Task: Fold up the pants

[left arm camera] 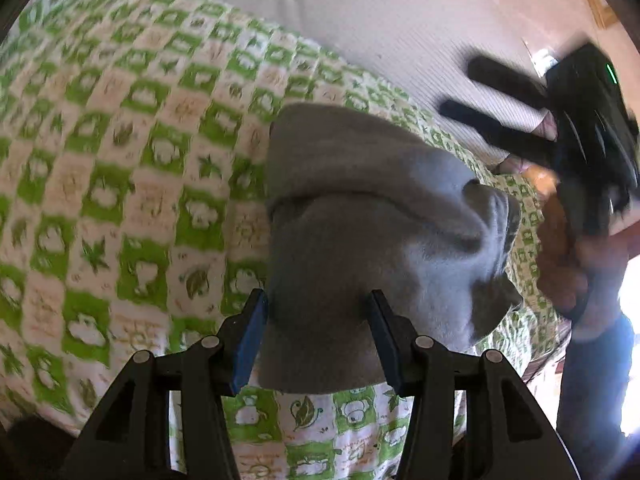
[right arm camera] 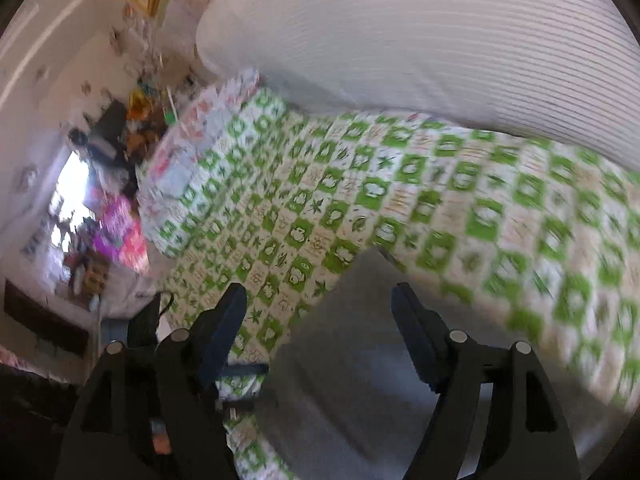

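Observation:
Grey pants lie folded over on a green and white patterned bedspread. My left gripper is open, its blue-padded fingers on either side of the near edge of the pants. My right gripper shows blurred at the upper right of the left wrist view, open and above the bed. In the right wrist view my right gripper is open and empty above the grey pants, which fill the lower middle.
A large white pillow lies at the head of the bed. A second patterned pillow sits at the bed's far left. Cluttered shelves and a bright window are beyond the bed's edge.

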A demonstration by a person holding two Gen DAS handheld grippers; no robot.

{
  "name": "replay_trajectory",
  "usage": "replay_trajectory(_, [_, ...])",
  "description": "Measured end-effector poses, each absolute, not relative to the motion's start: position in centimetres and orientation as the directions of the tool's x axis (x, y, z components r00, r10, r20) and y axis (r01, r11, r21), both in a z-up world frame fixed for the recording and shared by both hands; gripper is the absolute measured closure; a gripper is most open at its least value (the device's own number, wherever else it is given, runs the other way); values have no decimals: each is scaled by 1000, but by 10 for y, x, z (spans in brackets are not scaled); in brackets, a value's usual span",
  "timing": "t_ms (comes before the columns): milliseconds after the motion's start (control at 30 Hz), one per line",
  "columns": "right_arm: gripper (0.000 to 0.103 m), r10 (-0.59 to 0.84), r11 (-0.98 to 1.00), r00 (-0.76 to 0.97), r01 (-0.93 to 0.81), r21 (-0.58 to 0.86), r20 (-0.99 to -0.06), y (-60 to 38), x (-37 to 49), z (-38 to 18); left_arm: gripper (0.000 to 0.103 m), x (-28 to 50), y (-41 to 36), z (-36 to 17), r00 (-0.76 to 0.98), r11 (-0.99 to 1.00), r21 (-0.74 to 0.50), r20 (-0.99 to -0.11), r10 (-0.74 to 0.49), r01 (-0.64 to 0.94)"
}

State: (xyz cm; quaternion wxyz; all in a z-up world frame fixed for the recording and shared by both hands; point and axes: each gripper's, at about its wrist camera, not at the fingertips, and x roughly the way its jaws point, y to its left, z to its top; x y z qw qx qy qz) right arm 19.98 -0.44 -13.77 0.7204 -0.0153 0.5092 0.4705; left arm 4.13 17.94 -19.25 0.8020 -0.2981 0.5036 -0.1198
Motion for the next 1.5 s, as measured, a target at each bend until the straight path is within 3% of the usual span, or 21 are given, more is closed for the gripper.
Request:
replay_trajectory(233, [27,369,597,-24,-760,257,-929,80,235,-198,46,42,182,-202,459,756,-640,-718,-524,-138])
replay_trajectory(367, [29,286,585,-67,-778,229,-956,92,239,-223,45,48,179,-215,438,739,-657,-714,-546,-151])
replay_trajectory(400, [51,270,581,-71,-783,221,-960,92,236,-228,45,50,178,-216,436,736,-660,-713,-550,-150])
replay_trajectory(433, [63,257,566,-68,-798,208,-964,93,232,-232,45,52,175,-218,432,736,-662,-710,-556,-142])
replay_trajectory(467, [68,242,557,-72,-806,199,-968,93,229,-235,48,53,172,-218,426,741,-659,-712,-558,-129])
replay_trajectory(500, [76,241,553,-69,-810,195,-968,94,227,-235,69,54,169,-218,424,748,-654,-713,-558,-116])
replay_trajectory(567, [81,269,550,-57,-811,202,-961,92,225,-228,81,53,163,-214,427,765,-639,-716,-552,-81])
replay_trajectory(667, [86,344,578,-5,-787,216,-939,88,232,-206,87,47,159,-210,439,763,-644,-702,-562,-53])
replay_trajectory(733, [86,371,595,23,-774,218,-928,86,239,-199,88,45,159,-211,435,764,-643,-703,-563,-50])
replay_trajectory(867, [85,323,655,21,-726,208,-946,87,254,-240,90,34,158,-211,427,773,-632,-715,-553,-56])
replay_trajectory(967, [77,416,677,-2,-666,312,-909,75,264,-243,88,29,168,-213,419,750,-657,-704,-573,-78])
replay_trajectory(1033, [68,442,694,30,-645,320,-896,62,264,-227,84,29,178,-212,413,725,-682,-691,-593,-101])
replay_trajectory(1100, [67,468,700,87,-645,308,-879,48,260,-203,82,28,183,-206,421,732,-673,-697,-581,-103])
replay_trajectory(1233, [63,610,662,169,-645,382,-774,2,242,-150,83,23,191,-178,482,776,-626,-705,-520,-78])
replay_trajectory(1300, [54,676,641,195,-632,436,-711,-22,231,-134,81,24,194,-161,512,787,-615,-694,-505,-58])
replay_trajectory(1367, [48,724,621,214,-618,483,-656,-42,221,-125,81,36,191,-146,536,787,-617,-674,-508,-30])
replay_trajectory(1500, [47,806,575,246,-541,614,-538,-90,195,-132,80,58,167,-132,544,799,-600,-659,-519,35])
